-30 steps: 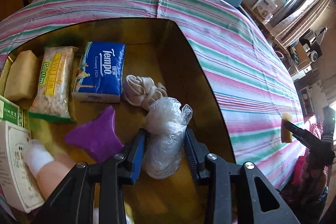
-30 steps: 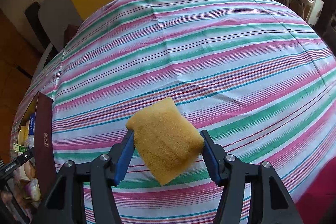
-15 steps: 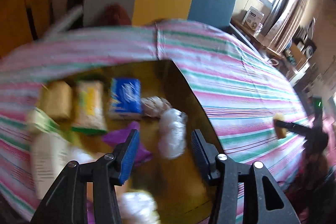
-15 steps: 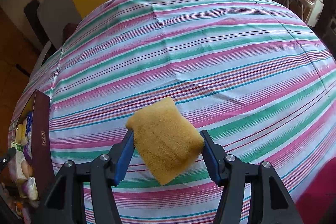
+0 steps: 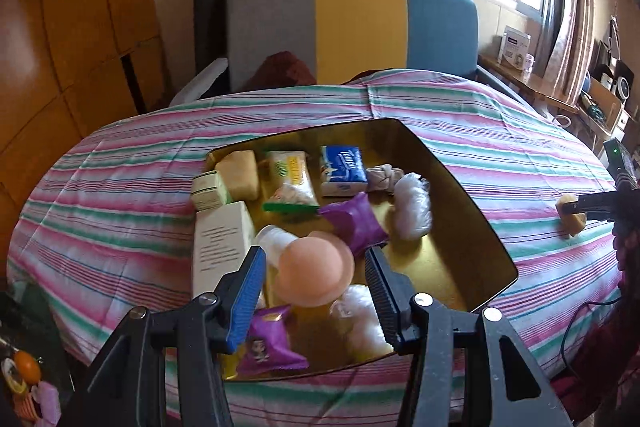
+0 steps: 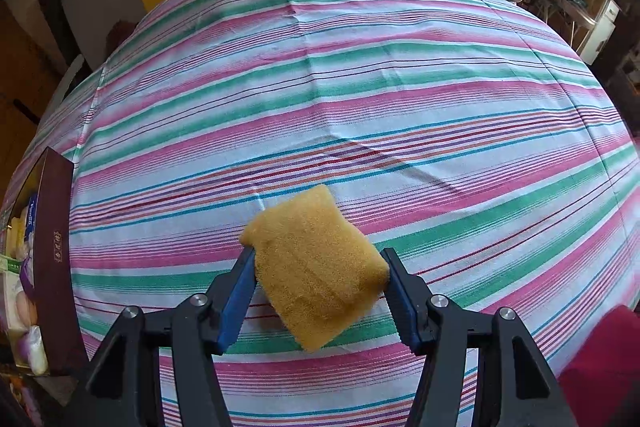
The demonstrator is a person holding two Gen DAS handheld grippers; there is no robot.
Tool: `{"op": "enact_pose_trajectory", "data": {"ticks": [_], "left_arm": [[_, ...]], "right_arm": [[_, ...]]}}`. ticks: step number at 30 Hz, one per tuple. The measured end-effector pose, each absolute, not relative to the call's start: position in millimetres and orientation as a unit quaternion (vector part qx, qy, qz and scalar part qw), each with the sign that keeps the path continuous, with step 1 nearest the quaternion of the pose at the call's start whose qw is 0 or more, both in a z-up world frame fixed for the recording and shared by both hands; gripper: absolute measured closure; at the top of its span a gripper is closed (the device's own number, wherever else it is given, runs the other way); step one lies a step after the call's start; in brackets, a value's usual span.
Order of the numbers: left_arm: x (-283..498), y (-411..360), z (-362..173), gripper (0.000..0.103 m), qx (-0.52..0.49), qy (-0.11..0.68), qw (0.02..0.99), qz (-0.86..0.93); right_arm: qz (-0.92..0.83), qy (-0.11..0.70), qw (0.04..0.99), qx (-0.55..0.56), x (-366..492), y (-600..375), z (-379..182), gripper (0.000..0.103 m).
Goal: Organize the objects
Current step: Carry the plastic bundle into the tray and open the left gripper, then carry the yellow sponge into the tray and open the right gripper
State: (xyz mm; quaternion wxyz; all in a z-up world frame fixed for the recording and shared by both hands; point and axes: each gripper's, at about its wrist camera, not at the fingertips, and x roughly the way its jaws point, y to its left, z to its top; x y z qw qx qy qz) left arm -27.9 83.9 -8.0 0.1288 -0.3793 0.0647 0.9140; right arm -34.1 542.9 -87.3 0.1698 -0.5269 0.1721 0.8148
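A yellow sponge (image 6: 316, 269) sits clamped between the blue pads of the right gripper (image 6: 318, 293), held above the striped tablecloth (image 6: 360, 75) near the table's right edge. Toward the table's left side, the left gripper (image 5: 314, 297) hangs over the near end of a shallow gold-lined box (image 5: 460, 187), its fingers apart and gripping nothing. The box is crowded: a peach round-topped bottle (image 5: 312, 273) lies directly below the open fingers, with a purple packet (image 5: 354, 225) and a clear plastic bag bundle (image 5: 412, 207) just beyond. A blue tissue pack (image 5: 343, 170), a snack bag (image 5: 292, 183) and a second yellow sponge (image 5: 239, 175) line the box's far edge; a white carton (image 5: 220, 247) lies along its left wall.
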Motion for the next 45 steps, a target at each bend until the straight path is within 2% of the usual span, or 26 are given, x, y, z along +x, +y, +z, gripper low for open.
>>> {"op": "enact_pose_trajectory", "data": {"ticks": [7, 12, 20, 26, 30, 36, 45], "left_arm": [[-23, 68, -13, 0.051, -0.382, 0.051, 0.125, 0.914], [-24, 62, -15, 0.051, -0.385, 0.044, 0.124, 0.914], [-24, 58, -18, 0.051, -0.390, 0.035, 0.123, 0.912], [-26, 51, -19, 0.051, -0.393, 0.025, 0.119, 0.912], [-27, 39, -15, 0.051, -0.388, 0.009, 0.108, 0.915], [-31, 17, -16, 0.051, -0.392, -0.010, 0.082, 0.916], [-34, 11, -25, 0.051, -0.404, -0.016, 0.079, 0.911]], "right_arm": [[0.823, 0.144, 0.157, -0.526, -35, 522, -83, 0.041], [0.843, 0.139, 0.113, -0.508, -33, 493, -61, 0.042], [0.883, 0.071, -0.018, -0.463, -45, 388, 3, 0.041], [0.880, 0.007, -0.127, -0.457, -50, 303, 23, 0.041], [0.858, -0.052, -0.178, -0.480, -57, 250, 11, 0.041], [0.817, -0.124, -0.193, -0.528, -73, 208, -33, 0.041], [0.785, -0.139, -0.193, -0.572, -89, 200, -70, 0.039]]}}
